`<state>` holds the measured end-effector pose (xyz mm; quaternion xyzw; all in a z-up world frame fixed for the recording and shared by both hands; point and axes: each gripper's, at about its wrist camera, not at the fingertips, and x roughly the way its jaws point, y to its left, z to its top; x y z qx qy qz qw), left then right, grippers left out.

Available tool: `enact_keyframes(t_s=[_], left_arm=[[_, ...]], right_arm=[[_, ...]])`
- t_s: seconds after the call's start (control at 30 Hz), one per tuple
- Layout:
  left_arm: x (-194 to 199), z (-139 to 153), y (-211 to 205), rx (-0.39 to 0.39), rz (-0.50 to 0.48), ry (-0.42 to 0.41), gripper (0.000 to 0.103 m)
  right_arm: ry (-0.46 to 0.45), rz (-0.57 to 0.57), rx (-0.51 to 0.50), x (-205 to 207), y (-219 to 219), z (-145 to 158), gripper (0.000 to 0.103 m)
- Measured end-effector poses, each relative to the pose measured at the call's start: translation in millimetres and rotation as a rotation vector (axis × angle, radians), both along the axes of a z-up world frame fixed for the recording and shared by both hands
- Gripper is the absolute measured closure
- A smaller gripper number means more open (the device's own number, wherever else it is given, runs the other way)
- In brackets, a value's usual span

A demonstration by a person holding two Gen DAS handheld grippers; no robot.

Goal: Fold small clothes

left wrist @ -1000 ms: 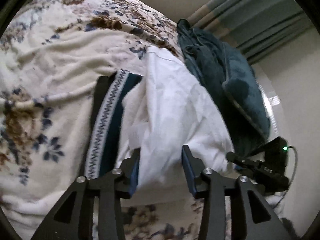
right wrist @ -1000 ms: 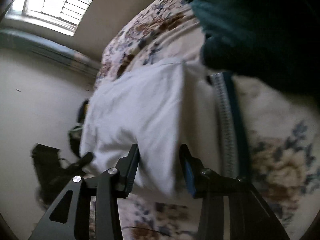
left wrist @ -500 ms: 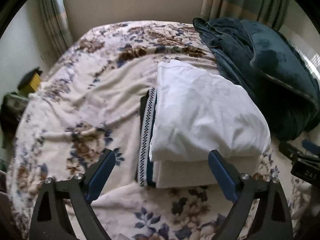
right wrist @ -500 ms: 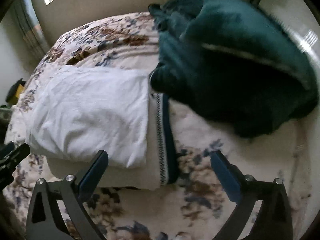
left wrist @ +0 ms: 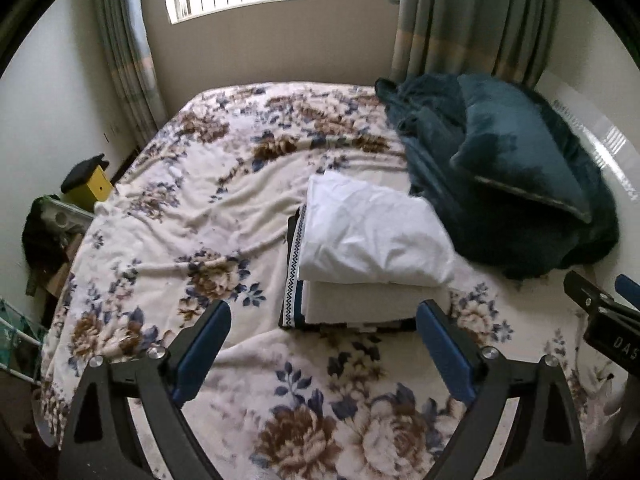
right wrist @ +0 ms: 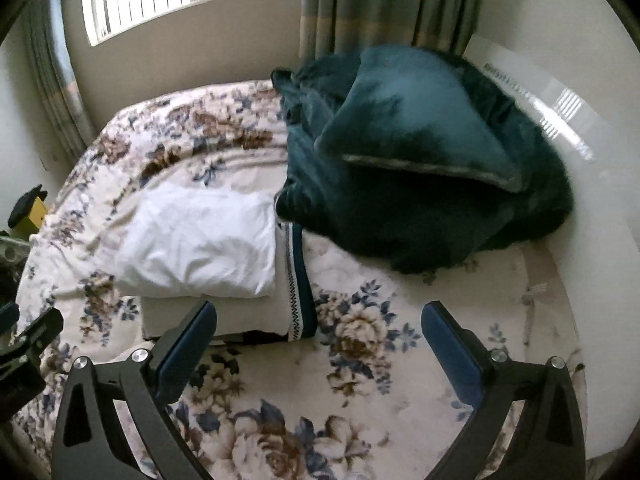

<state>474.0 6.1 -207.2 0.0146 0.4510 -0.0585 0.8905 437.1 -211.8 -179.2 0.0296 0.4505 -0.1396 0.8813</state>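
Left tongs (left wrist: 322, 338) and right tongs (right wrist: 318, 338) both spread wide with nothing between the pads, hanging above the bed (left wrist: 168, 248) and angled down at it. The folded white garment (left wrist: 372, 236) sits on top of a stack (left wrist: 344, 304) just ahead of the tongs: between the left pair's tips, ahead-left of the right pair. Teal blanket (right wrist: 420, 160) lies beyond the stack, ahead-right of the left tongs.

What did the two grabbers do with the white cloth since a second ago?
Both let go. The left gripper and right gripper were clamped on the white garment; now both are open and pulled back up above the bed. The garment lies folded on the stack. The teal blanket stayed put.
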Motion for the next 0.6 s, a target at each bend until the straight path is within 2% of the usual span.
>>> enact_keyframes(t_s=[0.3,0.47,0.6], left_arm=[[-92.0,94.4,6.0,0.022,-0.02,-0.06,0.008],[-142.2,134.6,12.8,0.022,-0.006,-0.096,0.008],[-170.6,153.0,17.5,0.02,0.007,-0.122,0.008]], right_arm=[[-0.104,0.03,-0.013,-124.7,19.9,128.0,0.0],[-0.152,0.038,0.002,-187.6,25.6,184.0,0.0],[-0.179,0.057,-0.002,-223.9,31.2,214.0,0.0]])
